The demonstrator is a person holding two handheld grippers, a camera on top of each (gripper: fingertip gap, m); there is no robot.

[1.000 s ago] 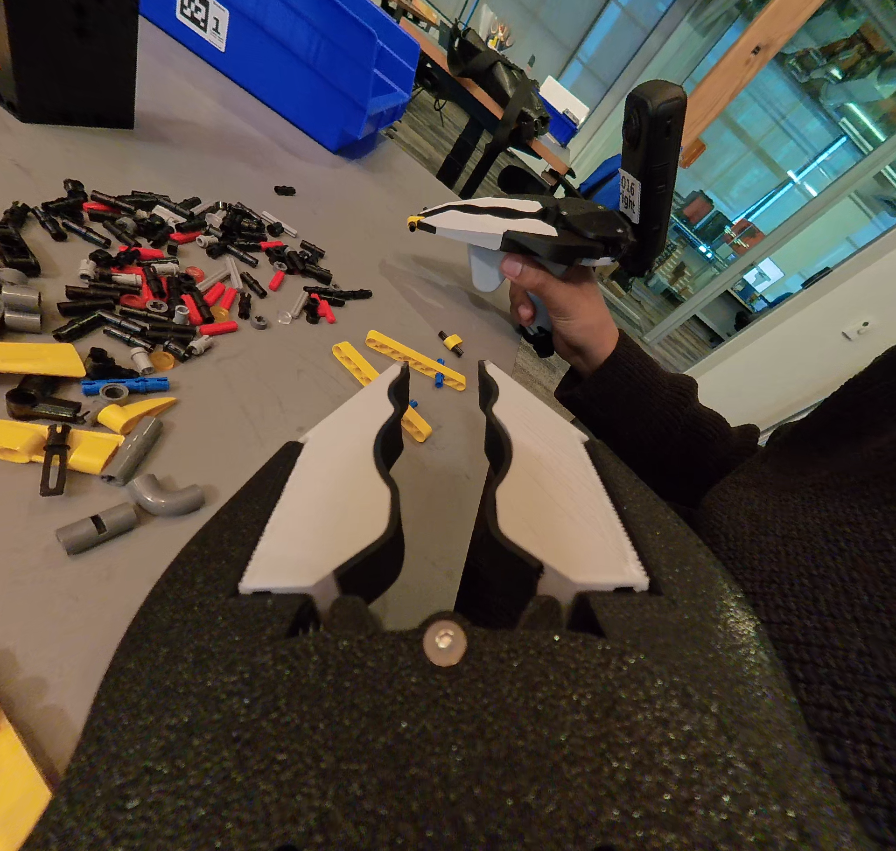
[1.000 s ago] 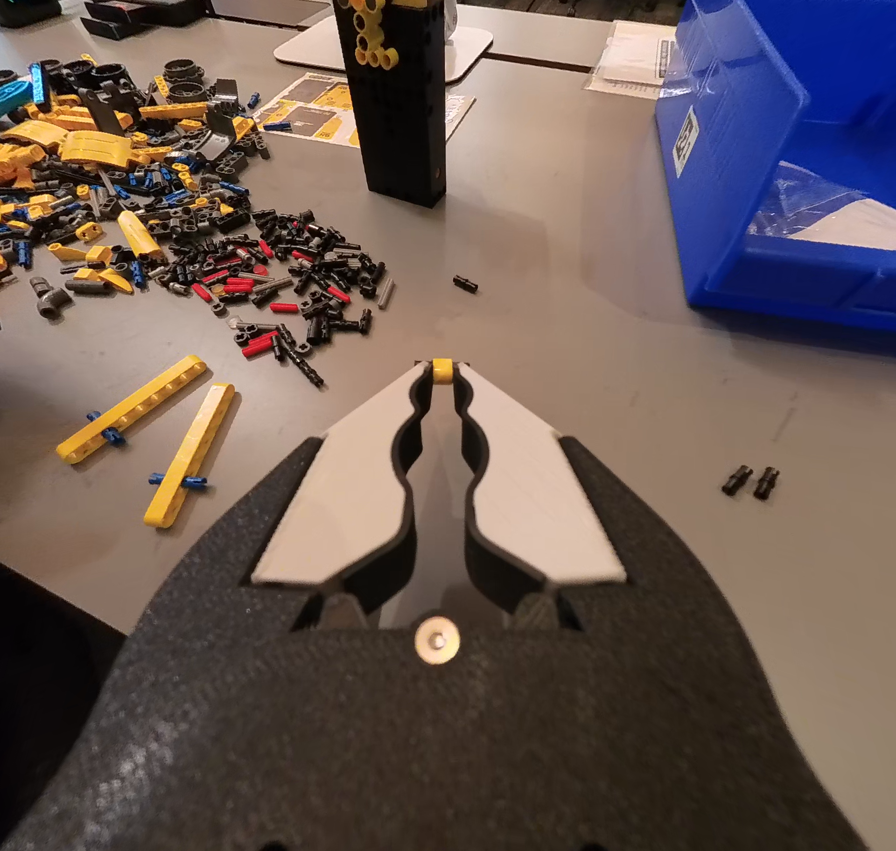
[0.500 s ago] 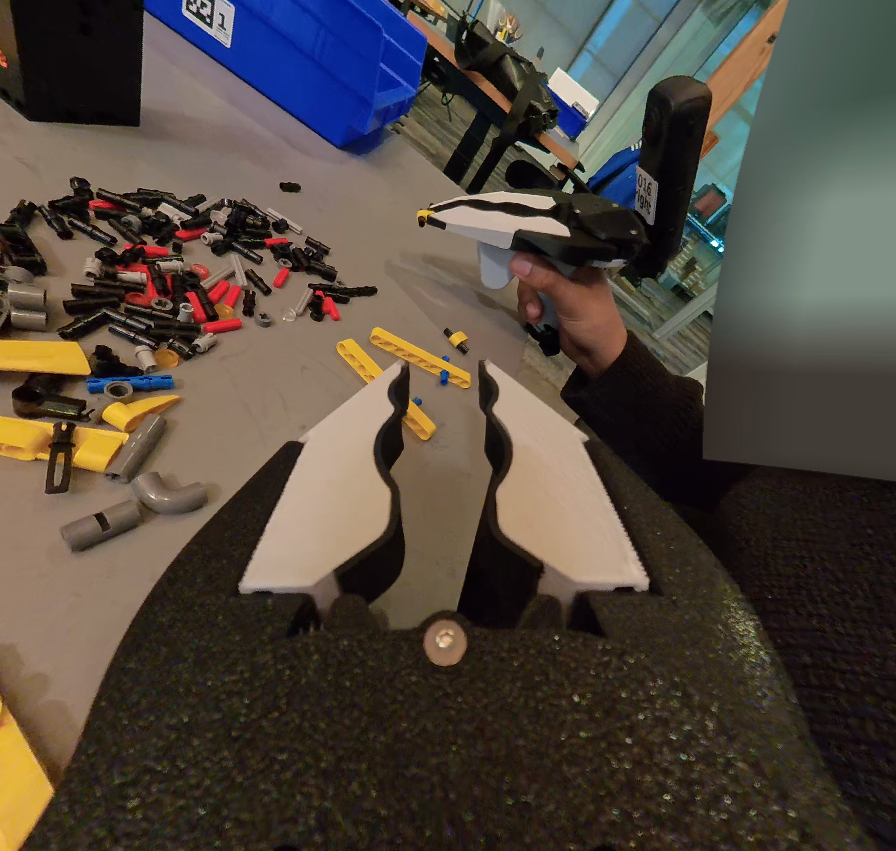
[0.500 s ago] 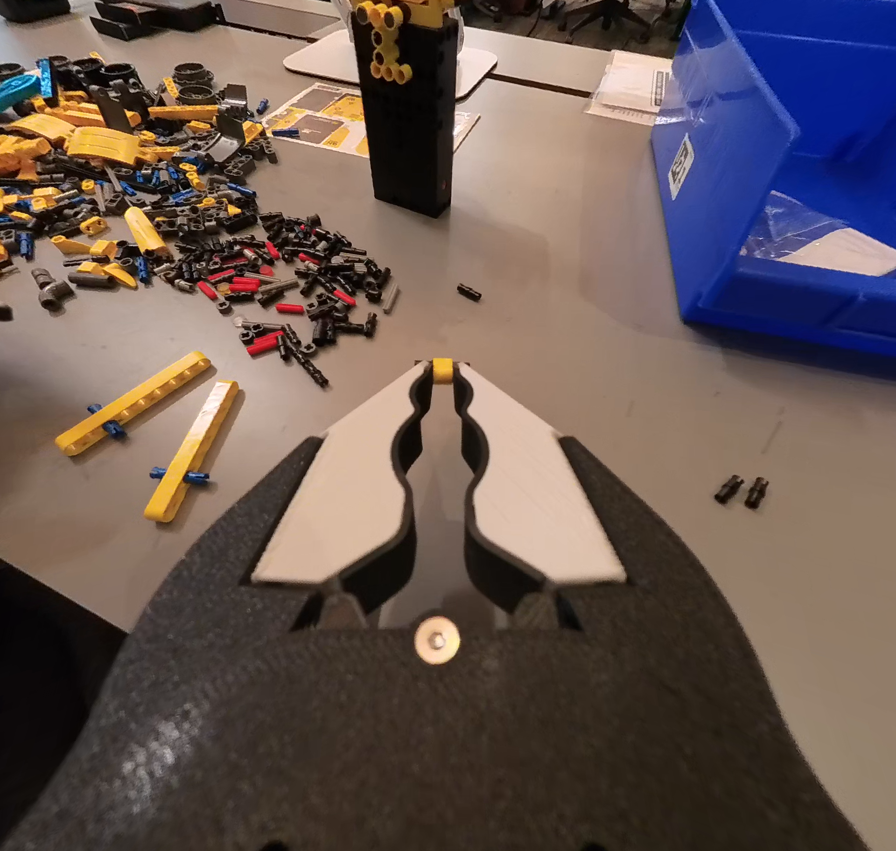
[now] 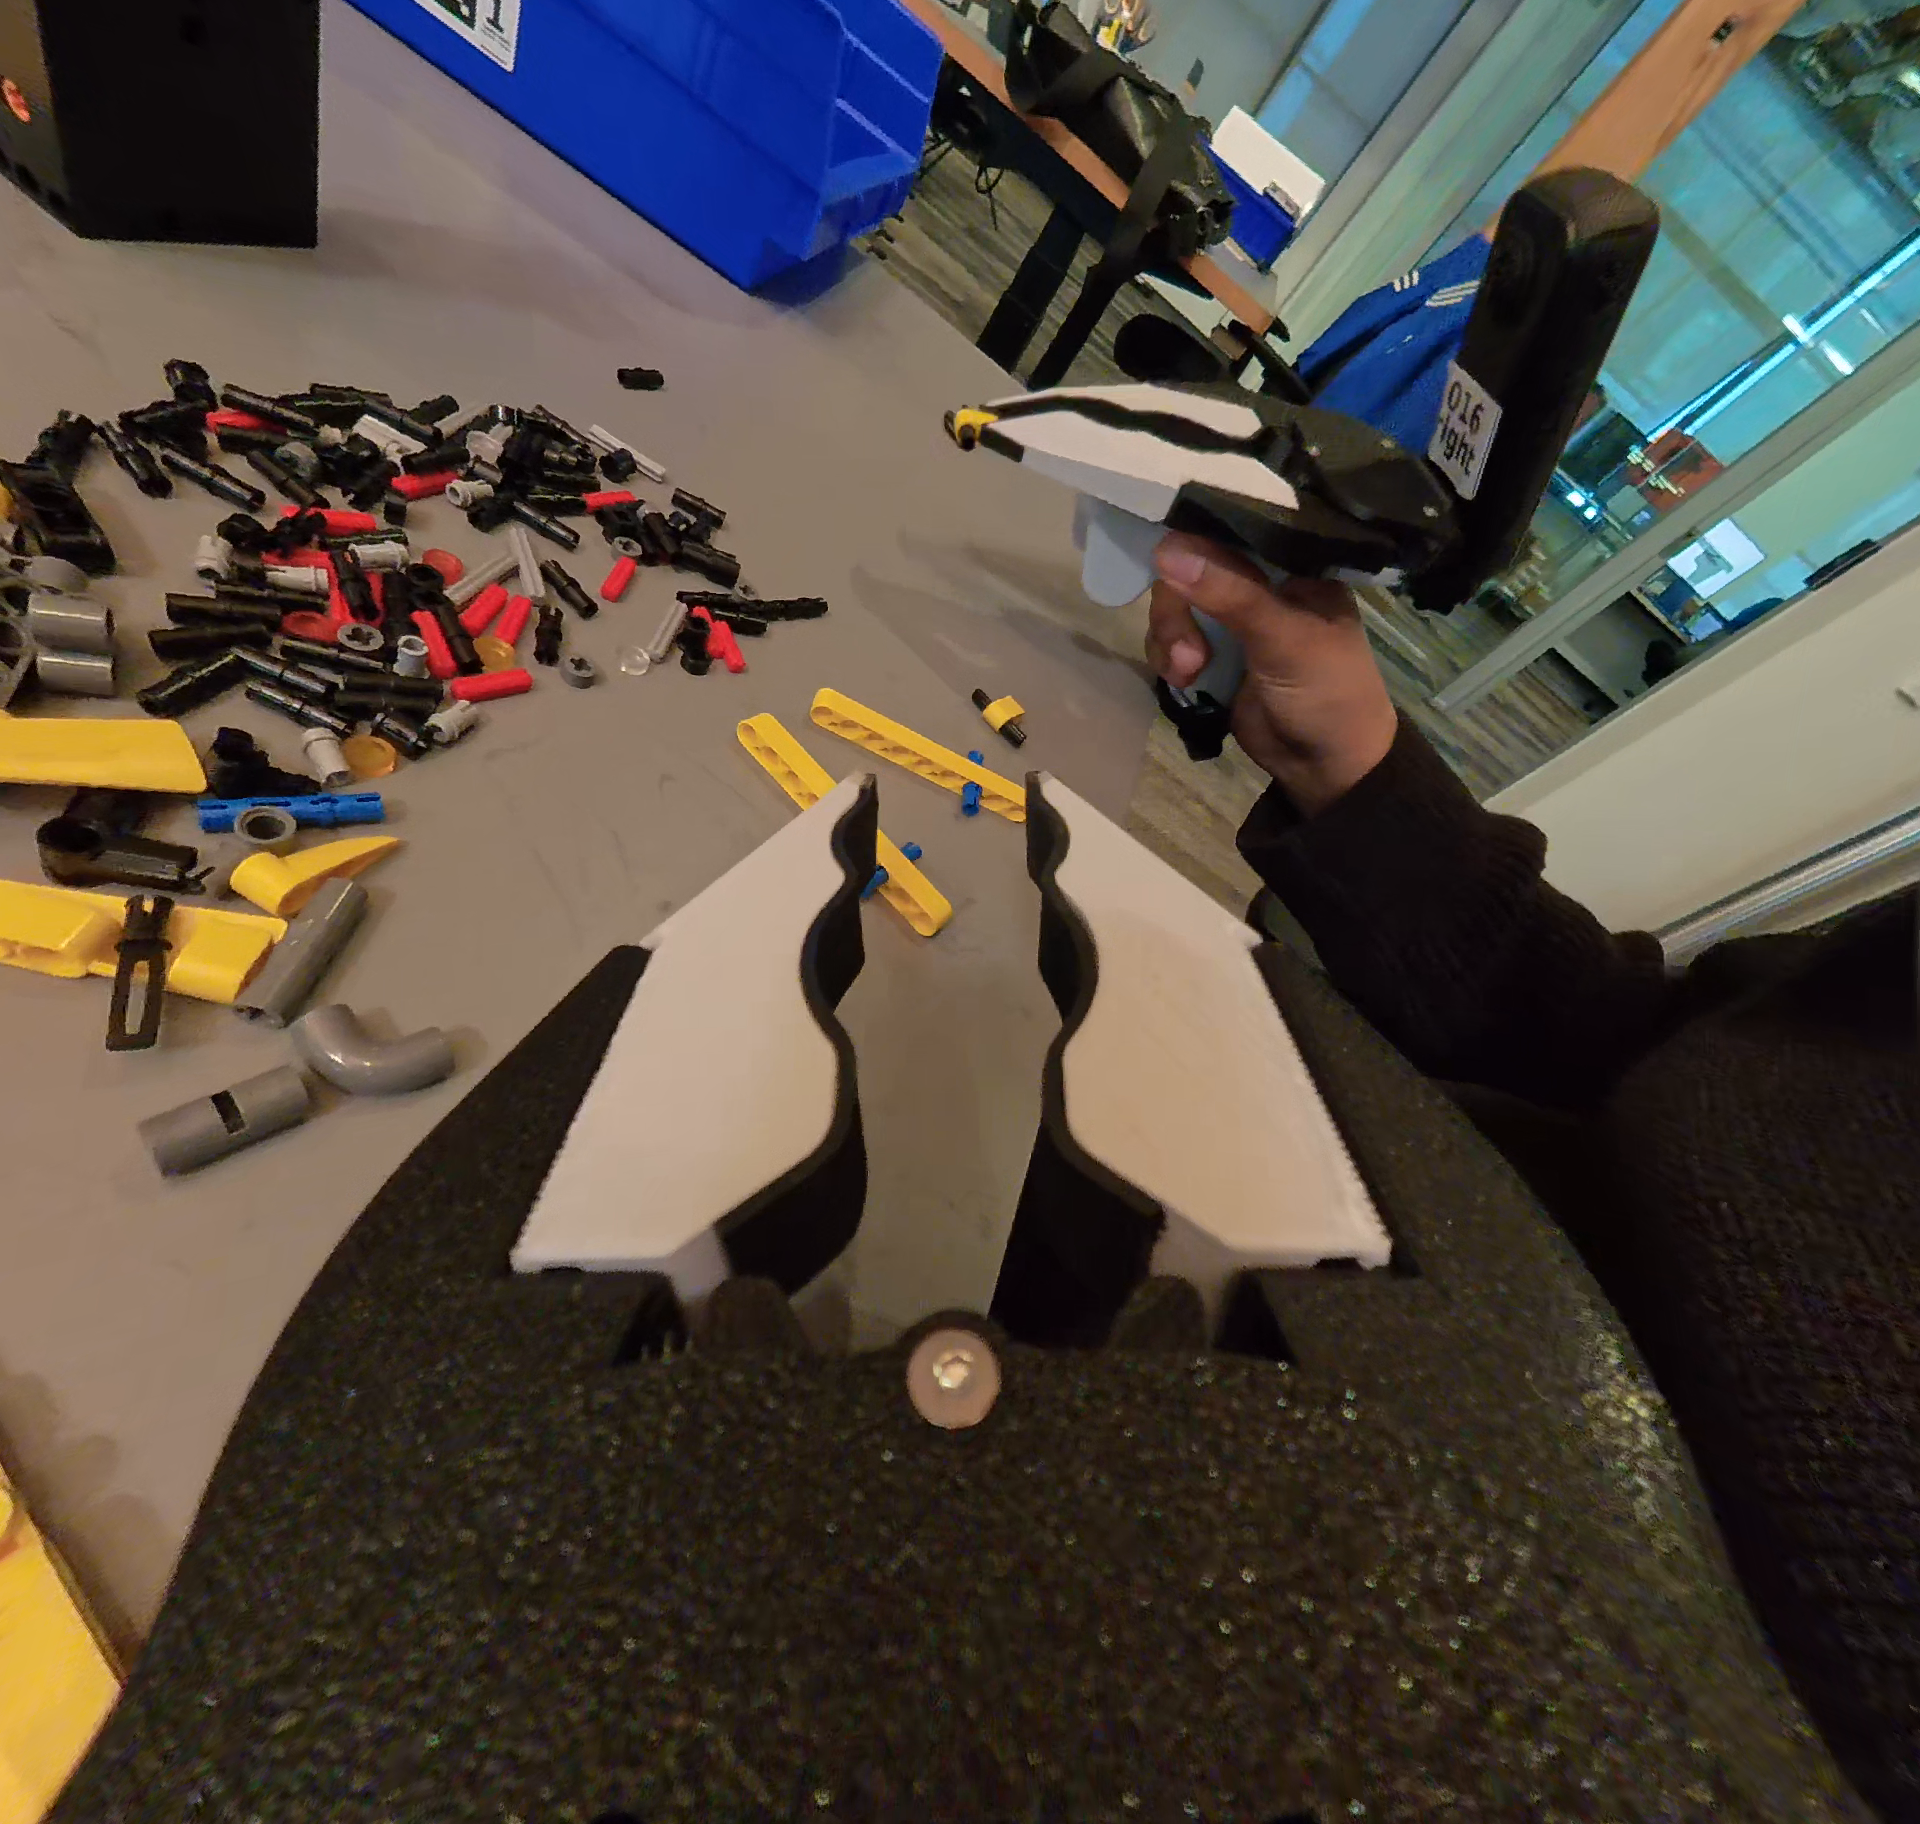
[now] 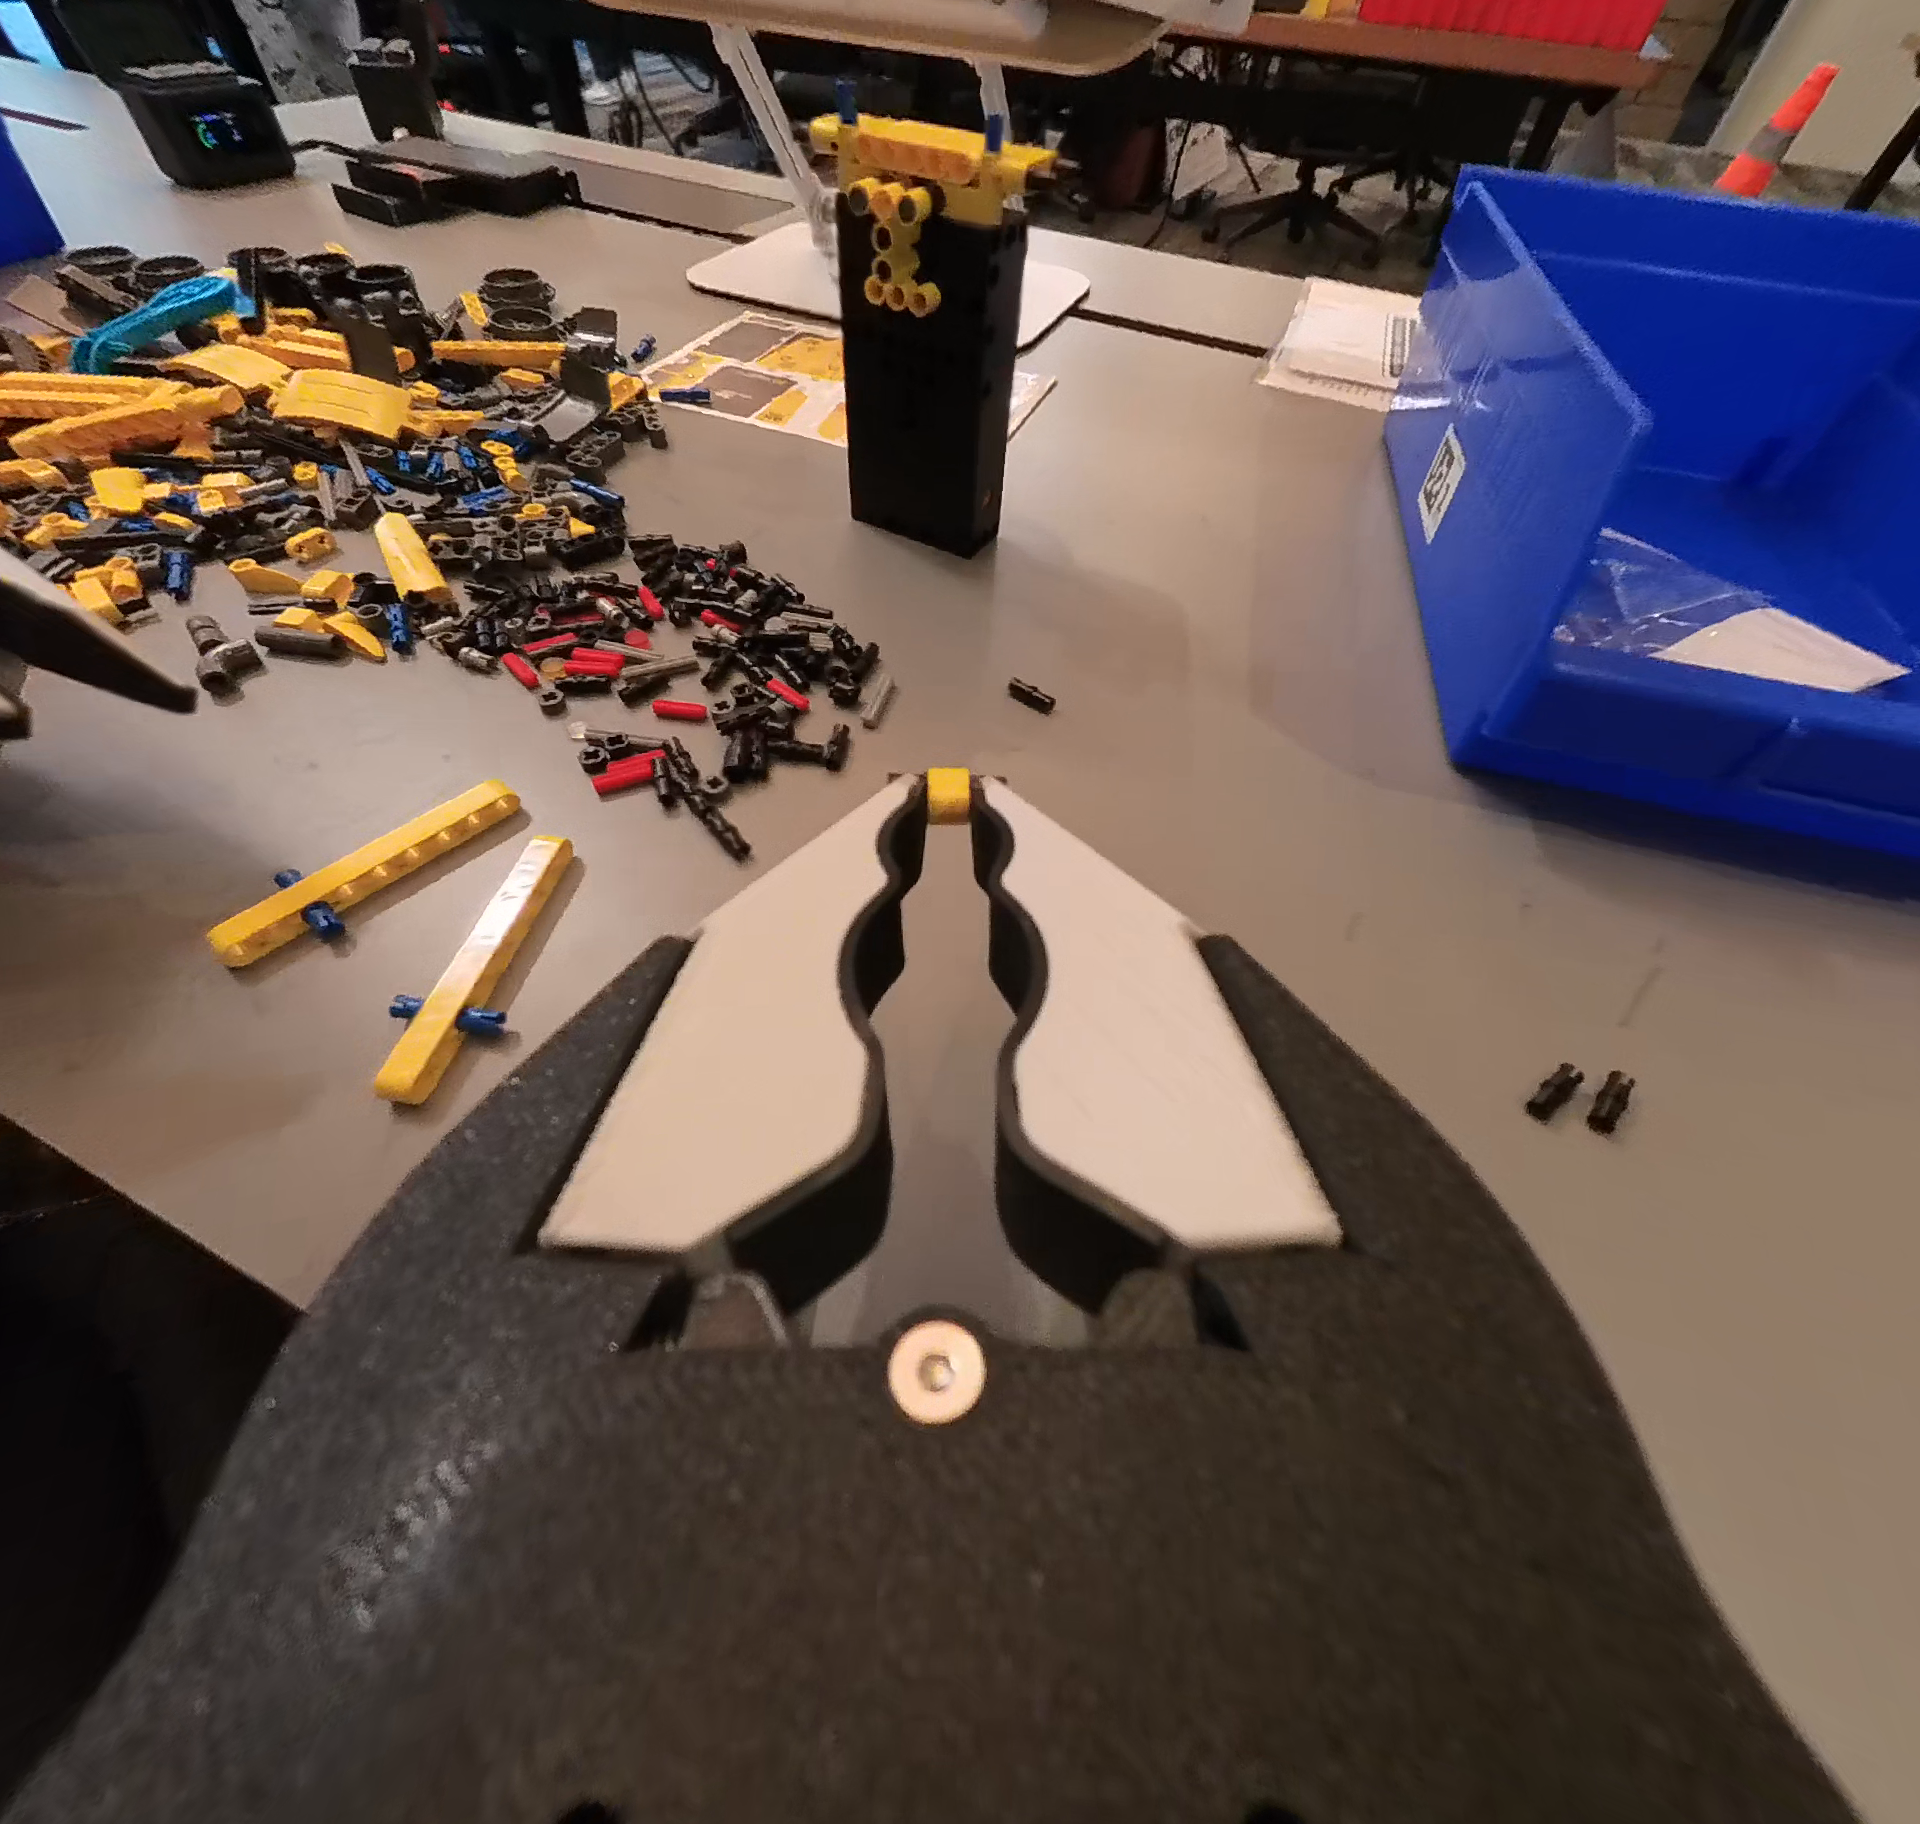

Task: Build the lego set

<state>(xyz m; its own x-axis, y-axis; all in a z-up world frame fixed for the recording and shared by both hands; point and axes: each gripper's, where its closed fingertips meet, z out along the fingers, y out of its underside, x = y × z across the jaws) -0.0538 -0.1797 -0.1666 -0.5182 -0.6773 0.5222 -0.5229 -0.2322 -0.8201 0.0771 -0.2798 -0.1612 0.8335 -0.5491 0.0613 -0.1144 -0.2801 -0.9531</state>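
My right gripper point(image 6: 949, 795) is shut on a small yellow connector piece point(image 6: 949, 793), held in the air above the grey table point(image 6: 1195, 787). In the left wrist view the same gripper point(image 5: 971, 427) shows in a person's hand point(image 5: 1268, 662), with the yellow piece point(image 5: 968, 420) at its tips. My left gripper point(image 5: 948, 808) is open and empty, low over the table. Two yellow beams with blue pins point(image 5: 914, 751) lie just past its tips; they also show in the right wrist view point(image 6: 364, 875). A black tower with a yellow assembly on top point(image 6: 930, 361) stands farther off.
A pile of small black, red and grey pins point(image 6: 686, 652) and a heap of yellow and black parts point(image 6: 260, 444) lie at the left. A blue bin point(image 6: 1683, 527) stands at the right. Two black pins point(image 6: 1579, 1094) lie alone. A small yellow-and-black piece point(image 5: 1000, 714) lies near the table edge.
The right gripper has risen and tilted up with the yellow piece, so more of the room behind the tower shows. The left gripper has barely moved.
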